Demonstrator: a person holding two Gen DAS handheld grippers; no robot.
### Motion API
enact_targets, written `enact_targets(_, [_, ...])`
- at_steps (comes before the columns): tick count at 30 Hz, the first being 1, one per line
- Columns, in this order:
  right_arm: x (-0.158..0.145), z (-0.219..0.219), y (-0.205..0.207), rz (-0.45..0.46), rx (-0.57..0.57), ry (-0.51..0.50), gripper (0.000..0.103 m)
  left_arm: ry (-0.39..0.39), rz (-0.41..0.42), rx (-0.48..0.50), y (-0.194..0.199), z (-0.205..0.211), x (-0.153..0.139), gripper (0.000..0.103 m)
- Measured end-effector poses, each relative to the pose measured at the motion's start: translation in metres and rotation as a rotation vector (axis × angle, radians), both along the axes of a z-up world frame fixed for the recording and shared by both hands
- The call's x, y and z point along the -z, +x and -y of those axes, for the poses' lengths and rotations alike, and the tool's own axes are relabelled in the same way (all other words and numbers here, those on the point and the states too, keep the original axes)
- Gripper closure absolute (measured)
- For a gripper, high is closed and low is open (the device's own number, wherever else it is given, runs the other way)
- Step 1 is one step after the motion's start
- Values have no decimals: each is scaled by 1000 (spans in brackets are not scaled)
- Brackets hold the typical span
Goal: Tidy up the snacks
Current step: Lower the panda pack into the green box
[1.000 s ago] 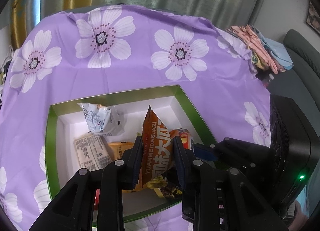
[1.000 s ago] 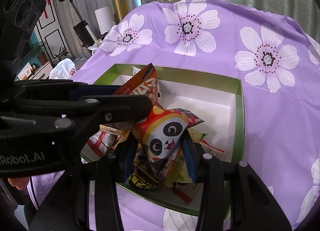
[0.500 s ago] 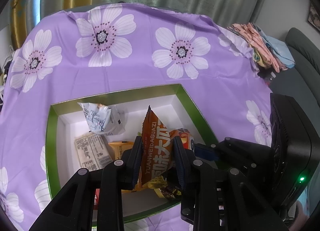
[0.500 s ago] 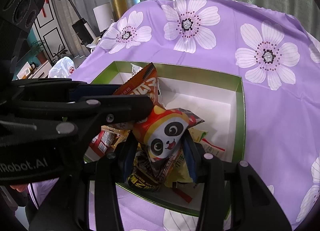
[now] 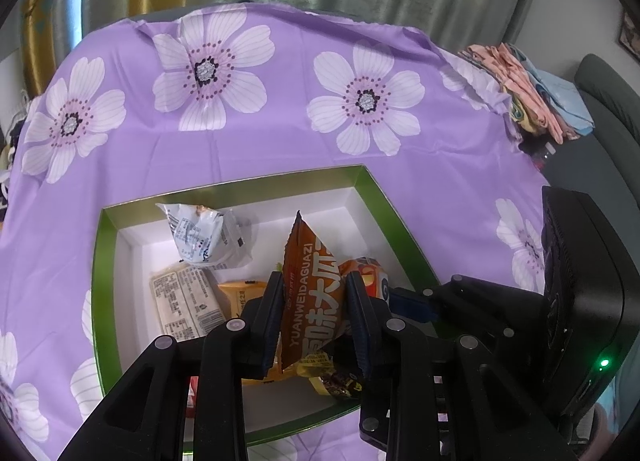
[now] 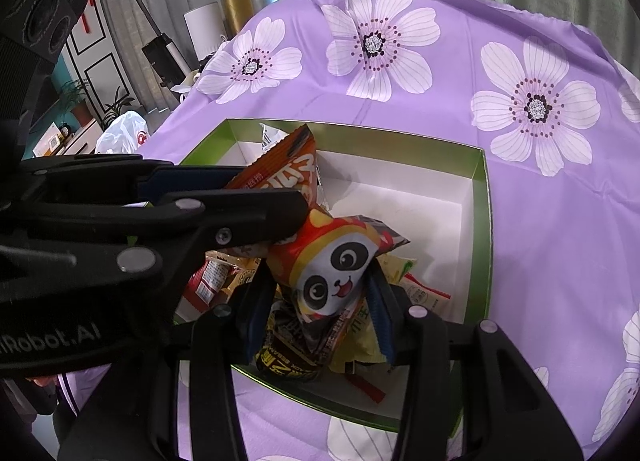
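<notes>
I see the left gripper (image 5: 314, 303) clamped on a flat, glossy orange seed packet (image 5: 310, 293), held upright over the box. The right gripper (image 6: 320, 311) is pinching a puffy, crinkled panda packet (image 6: 332, 273) just beside it, above a heap of foil wrappers. Both sit over the shallow rectangular green-rimmed box (image 5: 370, 185), white inside, on smooth purple flowered cloth (image 5: 280, 141).

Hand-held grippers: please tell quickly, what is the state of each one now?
Left hand-held gripper: closed on the orange seed packet, over the green box.
Right hand-held gripper: closed on the panda snack packet.
</notes>
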State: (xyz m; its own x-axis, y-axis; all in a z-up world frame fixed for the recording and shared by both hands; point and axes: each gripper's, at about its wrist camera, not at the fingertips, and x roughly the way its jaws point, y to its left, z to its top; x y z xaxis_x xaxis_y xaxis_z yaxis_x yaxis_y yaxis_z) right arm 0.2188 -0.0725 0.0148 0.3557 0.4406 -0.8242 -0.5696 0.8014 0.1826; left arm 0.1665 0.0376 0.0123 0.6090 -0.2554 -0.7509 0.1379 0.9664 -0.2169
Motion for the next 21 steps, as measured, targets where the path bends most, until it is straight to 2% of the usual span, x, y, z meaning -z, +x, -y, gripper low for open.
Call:
enact_targets(17, [0,0,-1,-13,5,-2,53,7,-8,-13,1,-3,3,73])
enact_targets(18, [0,0,-1,-13,6,-1,51,12,-9,-18,1,-3,3,72])
enact_targets(21, [0,0,-2,-12,8,-4,47,23,-15,-35,1,-6,4,53])
